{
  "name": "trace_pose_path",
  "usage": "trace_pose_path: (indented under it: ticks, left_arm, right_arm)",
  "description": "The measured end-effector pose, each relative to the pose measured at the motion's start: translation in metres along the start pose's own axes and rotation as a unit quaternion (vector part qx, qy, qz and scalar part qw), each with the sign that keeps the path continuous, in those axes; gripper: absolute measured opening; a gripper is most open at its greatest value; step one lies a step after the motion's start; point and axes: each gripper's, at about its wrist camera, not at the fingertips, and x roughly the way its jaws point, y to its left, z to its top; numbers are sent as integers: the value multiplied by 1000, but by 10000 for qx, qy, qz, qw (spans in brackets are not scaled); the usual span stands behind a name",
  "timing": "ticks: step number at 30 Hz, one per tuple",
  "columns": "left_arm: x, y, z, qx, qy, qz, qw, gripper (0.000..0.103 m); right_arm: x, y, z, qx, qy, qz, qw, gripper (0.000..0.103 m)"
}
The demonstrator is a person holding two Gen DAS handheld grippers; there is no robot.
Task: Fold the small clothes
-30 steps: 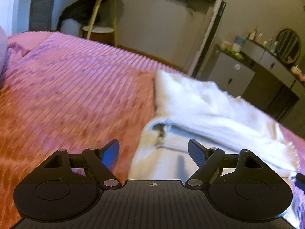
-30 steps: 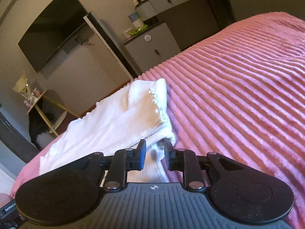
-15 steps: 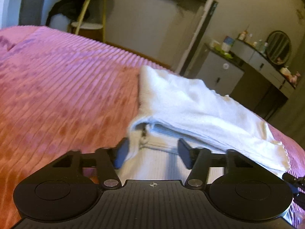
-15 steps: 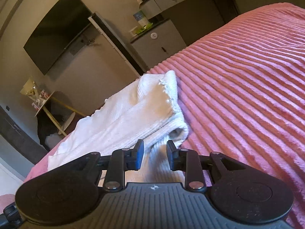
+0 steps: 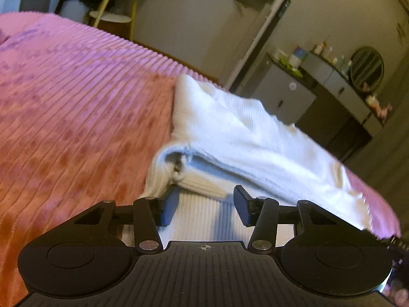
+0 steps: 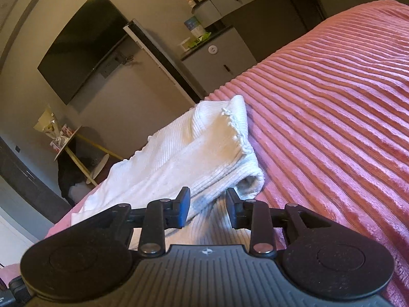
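No writing is readable. The white ribbed garment (image 5: pixel 245 133) lies folded near the bed's (image 5: pixel 76 107) far edge, its near part hidden behind both spread grippers, left gripper (image 5: pixel 205 206) and right gripper (image 6: pixel 207 207), each straddling fabric without pinching.

A bed with a pink ribbed cover (image 6: pixel 332 117) fills the foreground. Beyond it, a dark television (image 6: pixel 81 48) hangs on a grey wall, with grey cabinets (image 6: pixel 219 61), a round mirror (image 5: pixel 366 69) and a small round side table (image 5: pixel 110 19) nearby. The light is dim.
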Motion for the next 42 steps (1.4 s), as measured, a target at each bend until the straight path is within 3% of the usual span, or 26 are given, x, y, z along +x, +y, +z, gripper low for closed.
trace_pose_path:
  ticks: [2,4,10,13,20,23,26,29,32,33,35,39,42]
  left_arm:
    - [2,8,-1,-175,-117,-58,9998,48]
    - [5,14,-3,-326,-169,-46,9993,36]
    - [1,14,-1,-258,-307,108,9991,14]
    - [-1,16,-1,-334,-382,59,9987,11]
    - [-16,16,4,-415,-852,85,9955,8]
    - [-14,15,5,-284,-870,349,9952,8]
    - [-4,13,3,-91,-638,586,9962,9]
    - [-8,-4,0,513,-508,803,9942,15]
    - [-24,-15,-8,954,-346,861,9911,32]
    - [-31,-17,-11,1017,-281,873,9906,42]
    - [-44,-17,-17,982,-149,985,9902,53]
    - [-66,-10,-26,491,333,1105,9921,55]
    - [-87,-7,-38,471,473,1300,9893,58]
  right_arm:
    - [4,-1,2,98,-30,16,9999,30]
    - [9,-1,5,232,-83,81,9997,30]
    - [18,-4,12,490,-110,123,9987,30]
    - [12,-7,17,717,-128,144,9972,30]
    - [-2,-2,19,566,-278,70,9980,34]
    - [-6,-3,15,514,-125,-20,9986,38]
    - [-19,-1,13,402,65,-85,9991,41]
    - [-41,5,12,47,208,-201,9996,48]
    - [-64,2,2,-210,551,-357,9976,51]
    - [-71,-1,-2,-266,727,-415,9961,51]
    - [-85,-7,-12,-358,1028,-478,9929,52]
    - [-105,-16,-31,-581,1659,-678,9821,52]
    - [-120,-18,-38,-810,1898,-662,9762,52]
